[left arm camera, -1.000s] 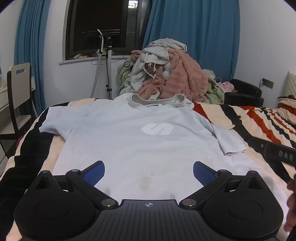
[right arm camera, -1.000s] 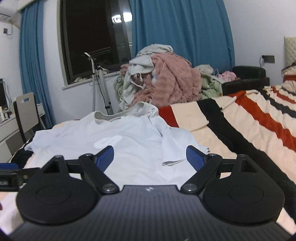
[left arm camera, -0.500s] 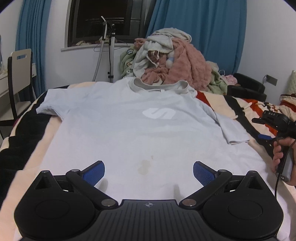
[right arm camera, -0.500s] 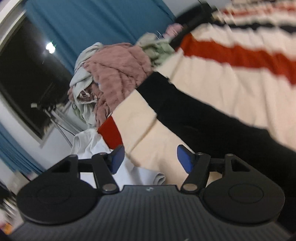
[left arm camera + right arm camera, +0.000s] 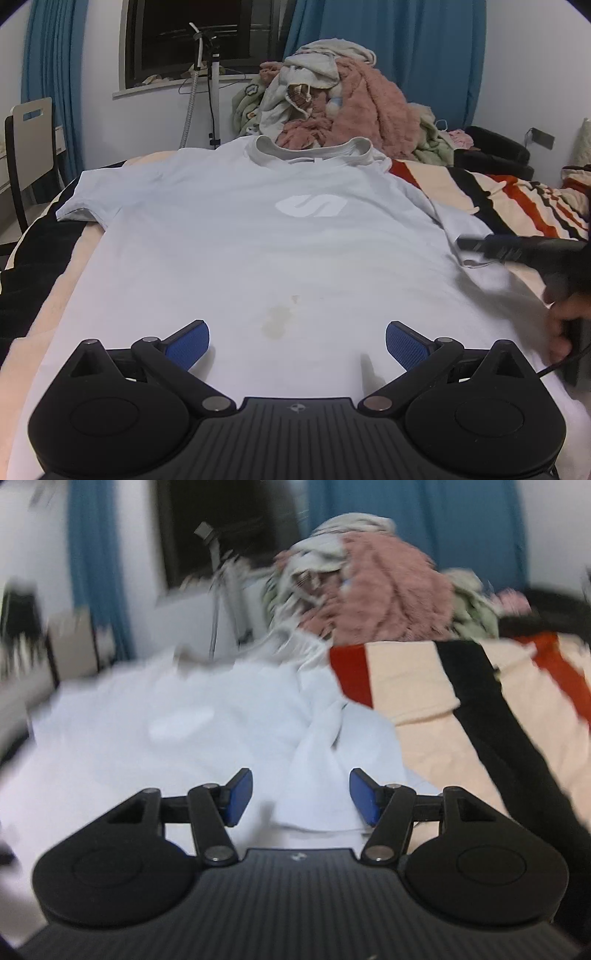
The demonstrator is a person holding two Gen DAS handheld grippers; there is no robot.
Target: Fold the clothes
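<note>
A pale blue T-shirt with a white logo lies flat, front up, on the bed, collar at the far end. My left gripper hovers open over its lower part, near a faint stain, with nothing between the pads. At the shirt's right side, my right gripper reaches in low, held by a hand. In the blurred right wrist view the right gripper is open, and the crumpled right sleeve lies between its blue pads without being pinched. The shirt body spreads to the left.
A striped blanket in cream, black and red covers the bed to the right. A heap of clothes and a pink blanket is piled beyond the collar. A chair stands at the left, a metal stand by the window.
My right gripper swung from the striped blanket back to the shirt's right sleeve, its jaws narrower than a second ago. The left gripper sank a little toward the shirt.
</note>
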